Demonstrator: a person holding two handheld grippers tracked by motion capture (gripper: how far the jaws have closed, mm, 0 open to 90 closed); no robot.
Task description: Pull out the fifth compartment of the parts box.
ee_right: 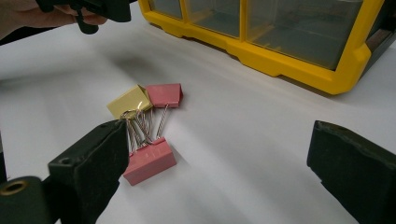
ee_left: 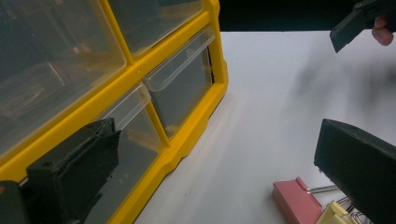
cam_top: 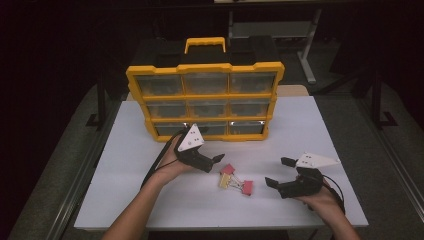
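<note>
Three binder clips lie in a loose bunch on the white table (cam_top: 300, 125): a pink clip (cam_top: 228, 169), a yellow clip (cam_top: 225, 182) and a second pink clip (cam_top: 247, 187). My left gripper (cam_top: 212, 161) is open just left of them, its jaws wide apart in the left gripper view (ee_left: 219, 135), where the pink clip (ee_left: 296, 200) and yellow clip (ee_left: 334, 214) sit beside its right jaw. My right gripper (cam_top: 278, 171) stands open to the right of the clips. In its view (ee_right: 219, 135) the nearest pink clip (ee_right: 149, 161) touches its left jaw, with the yellow clip (ee_right: 130, 101) and the other pink clip (ee_right: 163, 94) beyond.
A yellow organizer (cam_top: 205, 67) with clear drawers and a handle stands upright at the table's back centre, close behind my left gripper; its frame (ee_left: 187, 135) (ee_right: 280, 60) is near in both gripper views. White table surface spreads to either side of the organizer.
</note>
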